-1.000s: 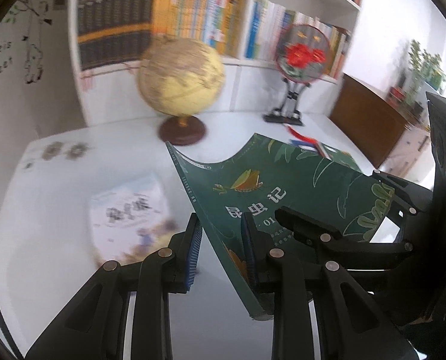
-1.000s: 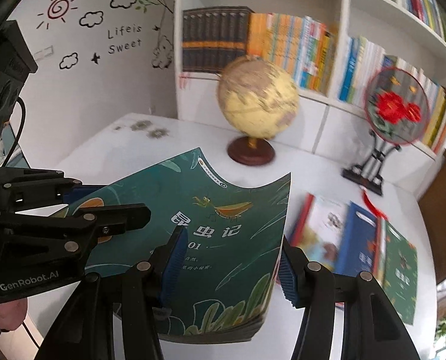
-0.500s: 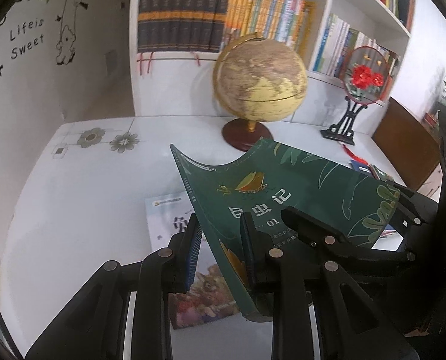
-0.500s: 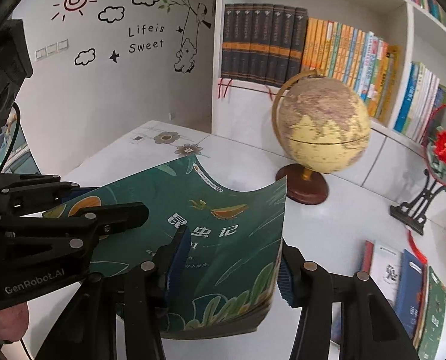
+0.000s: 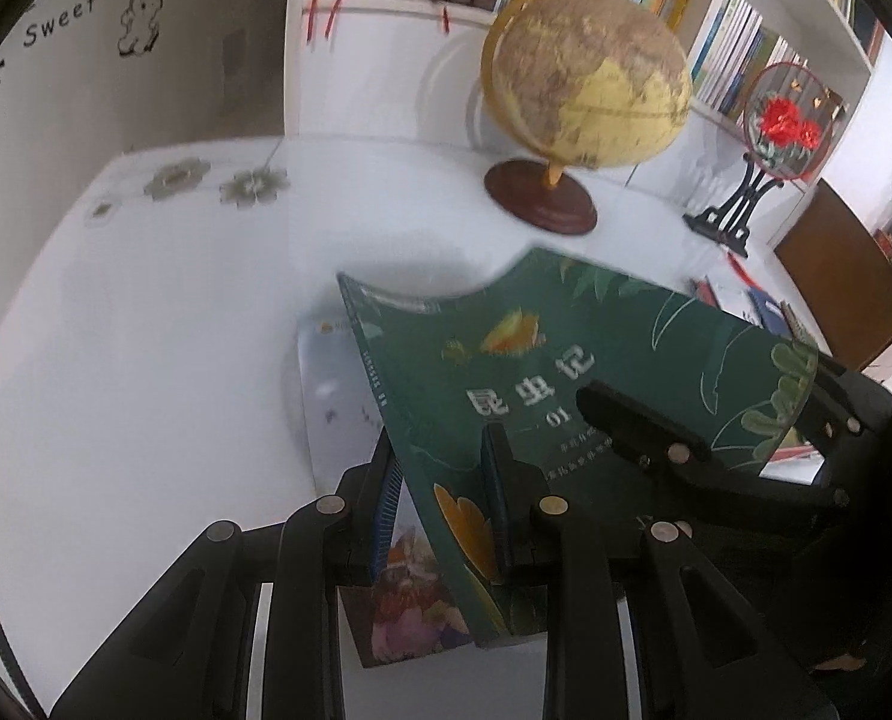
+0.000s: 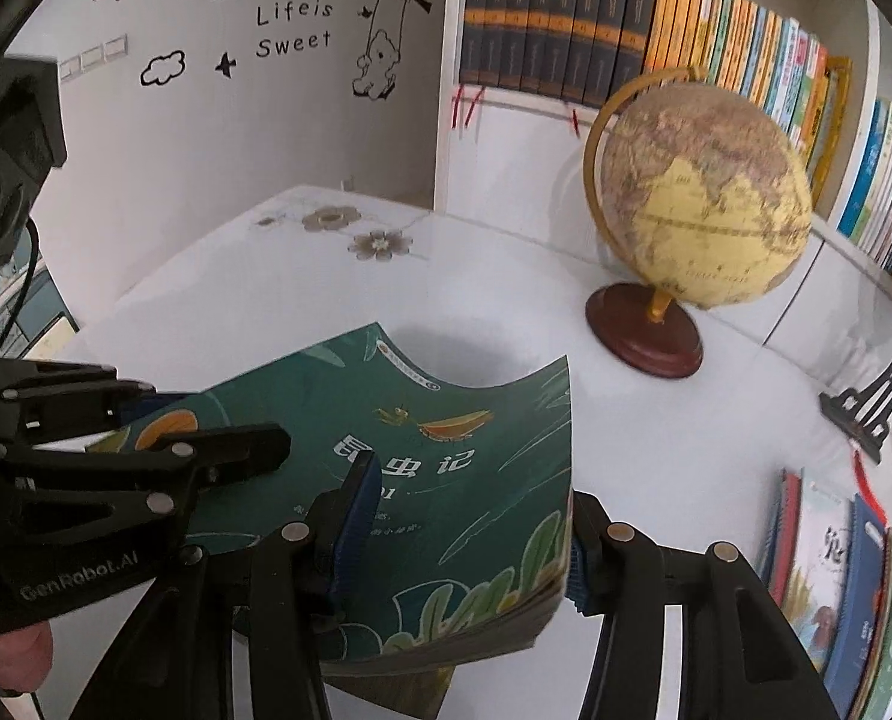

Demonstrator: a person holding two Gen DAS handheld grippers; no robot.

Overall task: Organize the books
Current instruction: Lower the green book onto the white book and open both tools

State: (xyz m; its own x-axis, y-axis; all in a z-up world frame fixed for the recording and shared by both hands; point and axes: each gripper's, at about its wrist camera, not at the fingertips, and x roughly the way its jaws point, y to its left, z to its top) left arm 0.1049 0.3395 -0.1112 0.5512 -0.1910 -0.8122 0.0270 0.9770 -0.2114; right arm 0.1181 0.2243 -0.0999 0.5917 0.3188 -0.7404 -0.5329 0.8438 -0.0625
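A green book [image 5: 572, 360] with leaf art hangs tilted just above the white table [image 5: 146, 360]. My left gripper [image 5: 440, 498] is shut on its spine corner. My right gripper [image 6: 464, 540] is shut on the opposite page edge of the same green book [image 6: 422, 450]; one of its fingers [image 5: 626, 426] lies across the cover in the left wrist view. Directly beneath lies a pale book [image 5: 332, 396] flat on the table, mostly hidden by the green one.
A globe [image 6: 704, 198] on a brown base stands behind the book, with a round red-flowered fan ornament [image 5: 782, 120] to its right. Several books [image 6: 836, 570] lie side by side at the table's right. Full bookshelves [image 6: 566, 12] line the back wall.
Both grippers have carried the green book leftward and lower, so it now hovers over the pale book. The globe and fan have slid to the right in both views.
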